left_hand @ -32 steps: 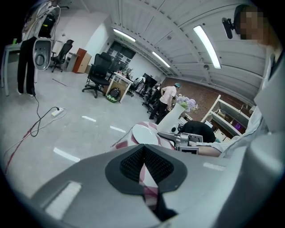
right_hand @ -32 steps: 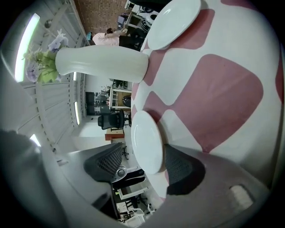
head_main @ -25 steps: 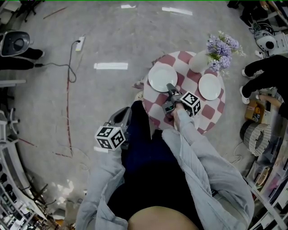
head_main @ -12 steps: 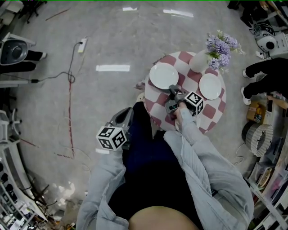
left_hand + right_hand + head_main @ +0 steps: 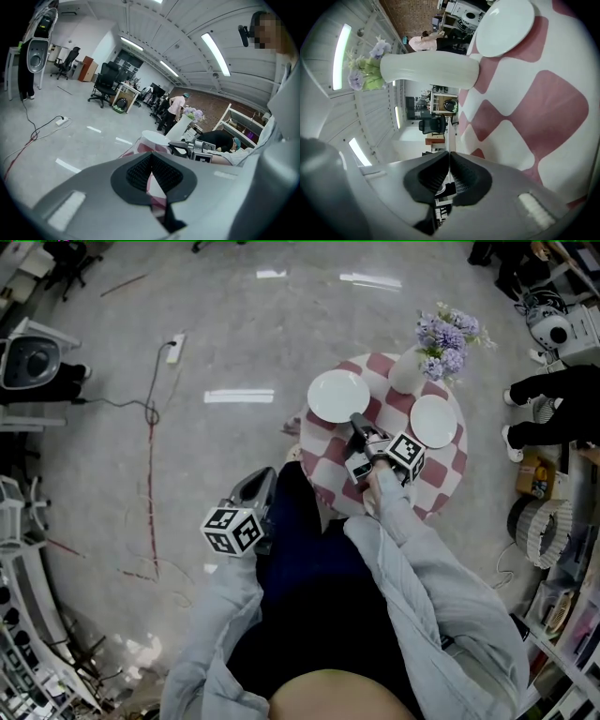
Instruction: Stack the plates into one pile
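Note:
A round table with a red-and-white check cloth (image 5: 441, 474) bears two white plates and a white vase (image 5: 407, 371) of purple flowers. My right gripper (image 5: 356, 420) is shut on the near rim of the left plate (image 5: 338, 396) and holds it a little above the cloth. In the right gripper view this plate shows edge-on as a thin white line (image 5: 449, 133) between the closed pads (image 5: 464, 176). The other plate (image 5: 434, 421) (image 5: 506, 26) lies flat at the table's right. My left gripper (image 5: 267, 474) hangs off the table over the floor, shut (image 5: 151, 161) on nothing.
The vase (image 5: 429, 70) stands between the two plates at the back. A person in black (image 5: 553, 381) stands right of the table, with shelves and clutter behind. A power strip (image 5: 175, 338) and cable lie on the floor at the left.
My right gripper has closed on the left plate's rim and risen with it off the cloth. The left gripper has stayed where it was.

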